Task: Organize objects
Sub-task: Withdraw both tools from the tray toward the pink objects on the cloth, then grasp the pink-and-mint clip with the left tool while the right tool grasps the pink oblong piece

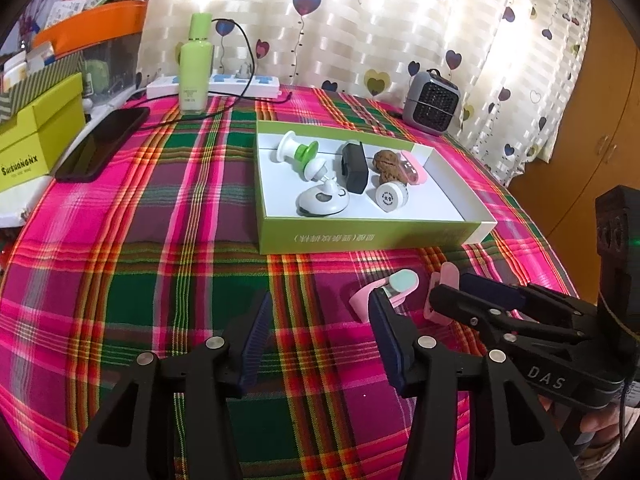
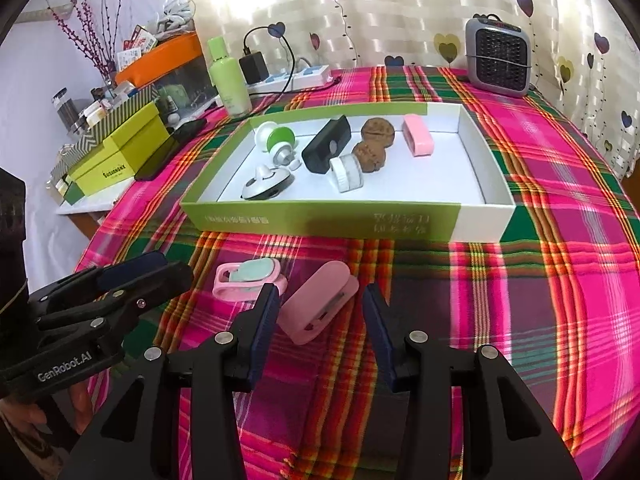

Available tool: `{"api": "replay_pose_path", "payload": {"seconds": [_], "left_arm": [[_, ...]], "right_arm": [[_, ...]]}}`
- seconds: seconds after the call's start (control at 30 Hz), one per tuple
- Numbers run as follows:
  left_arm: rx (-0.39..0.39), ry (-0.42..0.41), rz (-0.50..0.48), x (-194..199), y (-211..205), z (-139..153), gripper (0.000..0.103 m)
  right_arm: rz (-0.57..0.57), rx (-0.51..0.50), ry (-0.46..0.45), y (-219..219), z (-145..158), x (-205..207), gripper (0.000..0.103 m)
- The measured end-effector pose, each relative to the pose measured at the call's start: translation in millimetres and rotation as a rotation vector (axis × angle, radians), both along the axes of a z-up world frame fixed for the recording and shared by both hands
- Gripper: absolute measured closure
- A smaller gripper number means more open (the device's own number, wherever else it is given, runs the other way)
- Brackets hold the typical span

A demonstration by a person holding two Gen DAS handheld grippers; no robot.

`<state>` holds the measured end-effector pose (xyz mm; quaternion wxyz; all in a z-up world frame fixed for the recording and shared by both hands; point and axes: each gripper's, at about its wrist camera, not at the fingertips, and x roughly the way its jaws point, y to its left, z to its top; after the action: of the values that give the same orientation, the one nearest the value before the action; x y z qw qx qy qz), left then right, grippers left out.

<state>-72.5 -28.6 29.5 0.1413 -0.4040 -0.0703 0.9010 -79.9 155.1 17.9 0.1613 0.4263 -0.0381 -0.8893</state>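
My left gripper (image 1: 320, 300) stands open over bare plaid cloth with nothing between its fingers. Just right of its right finger lies a pink clip with a mint pad (image 1: 394, 288), which also shows in the right wrist view (image 2: 248, 280). My right gripper (image 2: 320, 300) is open, and a flat pink case (image 2: 318, 306) lies on the cloth between its fingers, close to the left pad. In the left wrist view the right gripper (image 1: 448, 286) comes in from the right. A green-and-white shallow box (image 2: 320, 220) behind holds several small items.
The box (image 1: 360, 236) contains a white-green holder (image 2: 276, 138), a black case (image 2: 326, 144), walnuts (image 2: 374, 144), a pink case (image 2: 418, 136) and a white jar (image 2: 346, 174). A small heater (image 2: 498, 56), green bottle (image 2: 228, 76), power strip (image 2: 288, 78), phone (image 1: 102, 144) and yellow-green boxes (image 1: 40, 128) ring the table.
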Motion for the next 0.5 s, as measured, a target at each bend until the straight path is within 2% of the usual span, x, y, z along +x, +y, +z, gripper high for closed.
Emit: {"api": "replay_pose_path", "payload": {"seconds": [0.5], "left_arm": [[0.01,-0.014,-0.026,-6.6,2.7,-3.6,0.054]], "right_arm": [[0.0,0.021,-0.01,-5.1,-5.8,-2.4,0.056]]}}
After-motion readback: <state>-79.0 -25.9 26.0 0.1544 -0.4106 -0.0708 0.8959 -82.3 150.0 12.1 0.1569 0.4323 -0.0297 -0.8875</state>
